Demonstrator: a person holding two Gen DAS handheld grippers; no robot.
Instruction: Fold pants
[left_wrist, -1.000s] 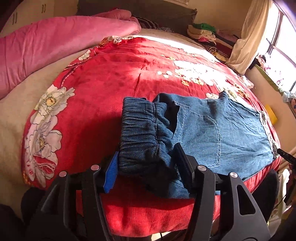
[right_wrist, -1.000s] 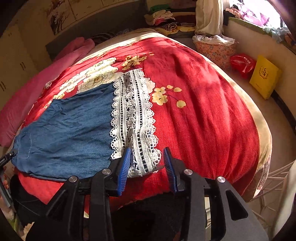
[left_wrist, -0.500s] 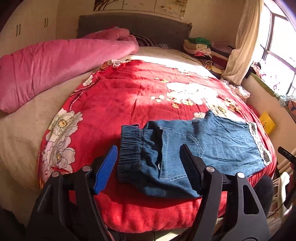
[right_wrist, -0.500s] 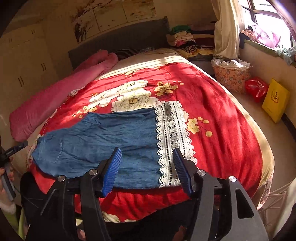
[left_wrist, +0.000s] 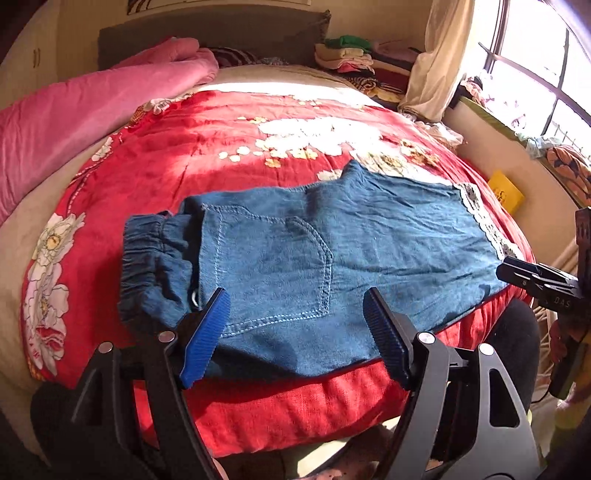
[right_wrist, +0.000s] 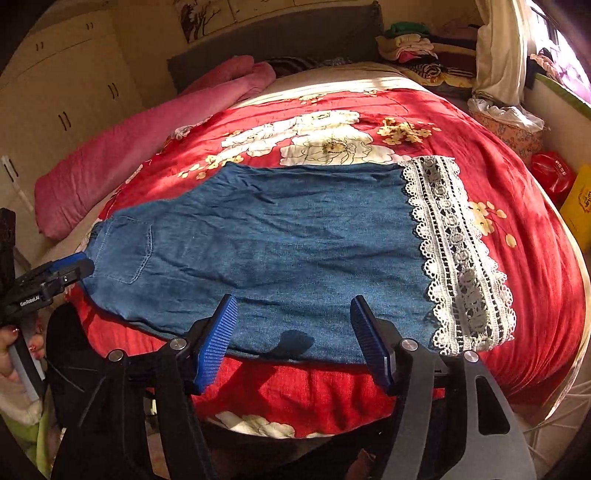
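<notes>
Blue denim pants (left_wrist: 332, 251) lie flat across the red floral quilt (left_wrist: 221, 155), folded lengthwise. The elastic waistband (left_wrist: 151, 266) is bunched at the left; the white lace hem (right_wrist: 458, 254) is at the right. My left gripper (left_wrist: 295, 332) is open and empty, just above the near edge of the pants by the back pocket (left_wrist: 288, 266). My right gripper (right_wrist: 293, 332) is open and empty, above the near edge of the leg (right_wrist: 288, 243), left of the lace. Each gripper shows at the edge of the other's view: right (left_wrist: 535, 280), left (right_wrist: 48, 277).
A rolled pink blanket (left_wrist: 92, 110) lies along the far left of the bed. Folded clothes (left_wrist: 347, 55) are stacked by the headboard. A curtain (left_wrist: 436, 59) and window stand at right. A yellow bag (right_wrist: 580, 206) and a red bag (right_wrist: 552, 173) sit on the floor beside the bed.
Both grippers have let go of the pants, opened wider and drawn back toward me. The left one has shifted right from the waistband toward the pocket; the right one left from the lace hem.
</notes>
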